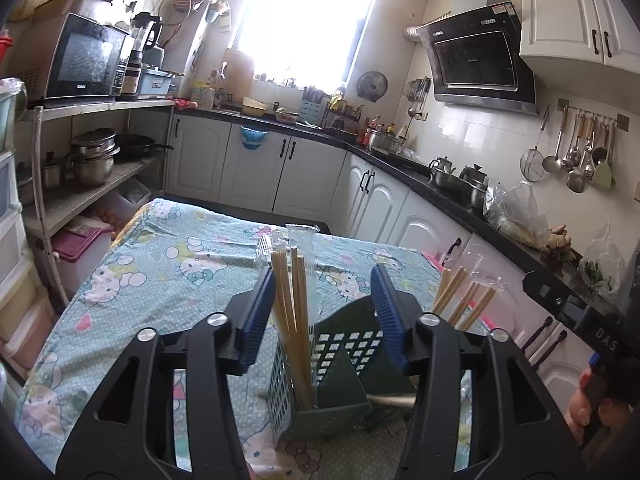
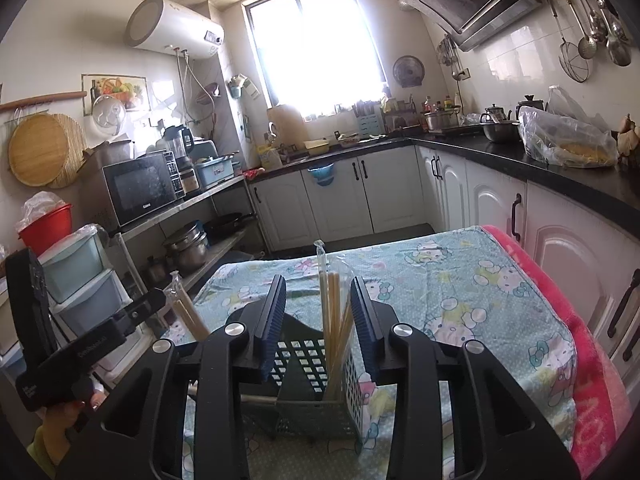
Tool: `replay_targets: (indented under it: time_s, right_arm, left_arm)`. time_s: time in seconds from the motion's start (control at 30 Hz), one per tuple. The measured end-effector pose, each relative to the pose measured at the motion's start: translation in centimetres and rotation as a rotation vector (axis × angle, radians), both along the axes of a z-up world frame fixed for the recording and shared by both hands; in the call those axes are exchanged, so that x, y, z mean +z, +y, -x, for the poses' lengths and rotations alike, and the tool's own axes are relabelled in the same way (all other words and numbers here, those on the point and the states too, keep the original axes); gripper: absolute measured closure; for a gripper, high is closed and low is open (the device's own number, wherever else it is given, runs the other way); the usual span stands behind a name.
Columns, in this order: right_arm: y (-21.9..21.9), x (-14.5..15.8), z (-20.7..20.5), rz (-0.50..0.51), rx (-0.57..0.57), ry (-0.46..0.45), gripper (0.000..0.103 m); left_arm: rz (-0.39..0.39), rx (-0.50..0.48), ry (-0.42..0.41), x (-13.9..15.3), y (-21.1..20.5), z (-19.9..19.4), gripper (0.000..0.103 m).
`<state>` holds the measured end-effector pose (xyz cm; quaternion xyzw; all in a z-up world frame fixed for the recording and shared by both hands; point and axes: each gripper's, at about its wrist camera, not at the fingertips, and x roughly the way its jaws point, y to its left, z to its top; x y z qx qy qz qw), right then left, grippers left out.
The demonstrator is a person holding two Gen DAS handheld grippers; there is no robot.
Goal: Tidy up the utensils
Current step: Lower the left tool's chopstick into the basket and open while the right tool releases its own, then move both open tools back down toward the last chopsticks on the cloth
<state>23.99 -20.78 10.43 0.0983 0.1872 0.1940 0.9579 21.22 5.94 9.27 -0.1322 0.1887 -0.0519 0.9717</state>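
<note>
A green perforated utensil caddy (image 1: pixel 340 364) stands on the cloth-covered table (image 1: pixel 168 264), seen also in the right wrist view (image 2: pixel 308 368). Wooden chopsticks (image 1: pixel 290 320) in clear wrap stand upright in its left compartment. My left gripper (image 1: pixel 322 312) is open, its blue pads either side of them without touching. A second bundle of chopsticks (image 1: pixel 464 296) stands to the right. In the right wrist view chopsticks (image 2: pixel 334 320) stand in the caddy between the open jaws of my right gripper (image 2: pixel 318 320). The other bundle (image 2: pixel 186 312) shows by the left gripper's body.
A metal rod (image 1: pixel 392 400) lies beside the caddy's base. White cabinets and a black counter (image 1: pixel 440 184) run along the right, with pots and plastic bags on it. A shelf with microwave (image 1: pixel 86 60) and pots stands left. A pink towel edge (image 2: pixel 580 340) borders the table.
</note>
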Motion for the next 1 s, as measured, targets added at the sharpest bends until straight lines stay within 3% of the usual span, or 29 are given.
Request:
replay_targets:
  time_s: [0.53,1.0]
  right_arm:
    - [-1.4,0.0,3.1,0.01,-0.017,-0.024,0.047]
    - [-1.1,-0.7,5.7,0.053,0.003,-0.017,0.039]
  left_arm:
    - [-0.022,0.001,0.008,0.3,-0.1,3.2,0.011]
    - [-0.055,-0.014,0.03,-0.5,-0.9,5.2,0.011]
